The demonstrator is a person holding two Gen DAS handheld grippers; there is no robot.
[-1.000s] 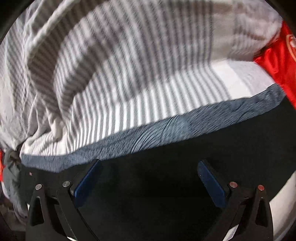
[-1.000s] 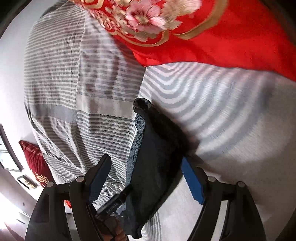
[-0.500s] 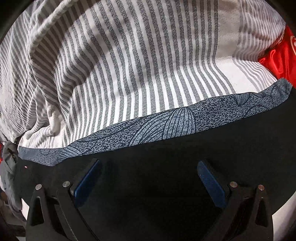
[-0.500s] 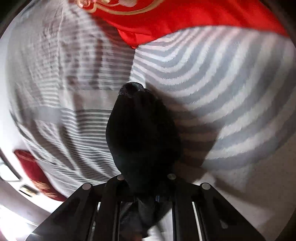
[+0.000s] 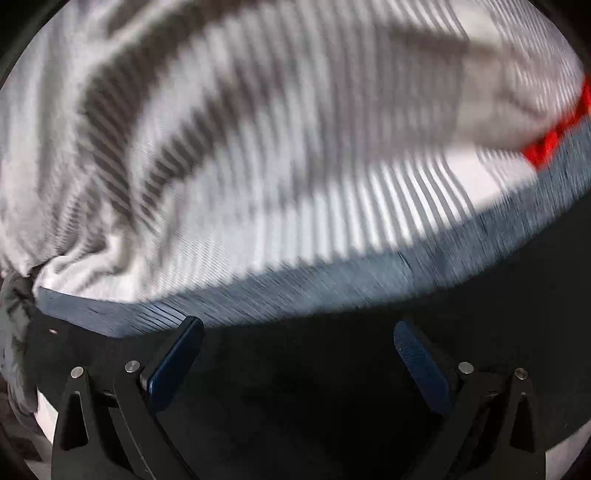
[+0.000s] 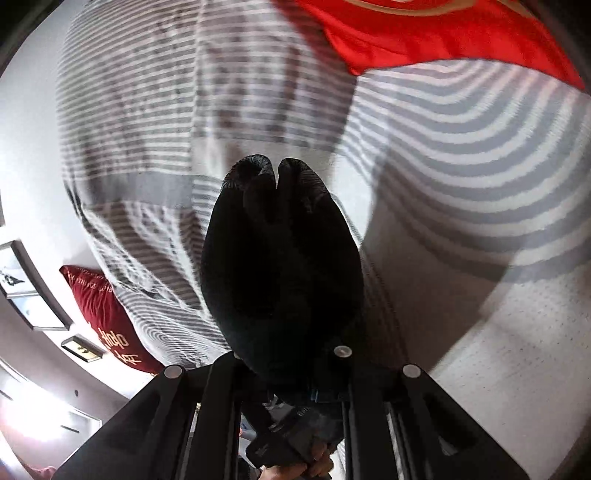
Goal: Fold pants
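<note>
The black pants (image 5: 332, 369) with a blue-grey patterned waistband (image 5: 332, 280) lie on the striped bedsheet (image 5: 258, 147) in the left wrist view. My left gripper (image 5: 297, 354) is open, its blue pads just above the black fabric, holding nothing. In the right wrist view my right gripper (image 6: 288, 373) is shut on a bunched fold of the black pants (image 6: 280, 251), which bulges up in front of the closed jaws and hides the fingertips.
A red embroidered quilt (image 6: 443, 33) lies at the far side of the bed and shows as a red corner in the left wrist view (image 5: 550, 144). A dark red pillow (image 6: 107, 325) lies at the left by the wall. The left wrist view is motion-blurred.
My right gripper went from open around the pants edge to shut on it and has lifted the bunched fabric. My left gripper stays open and has shifted over the waistband.
</note>
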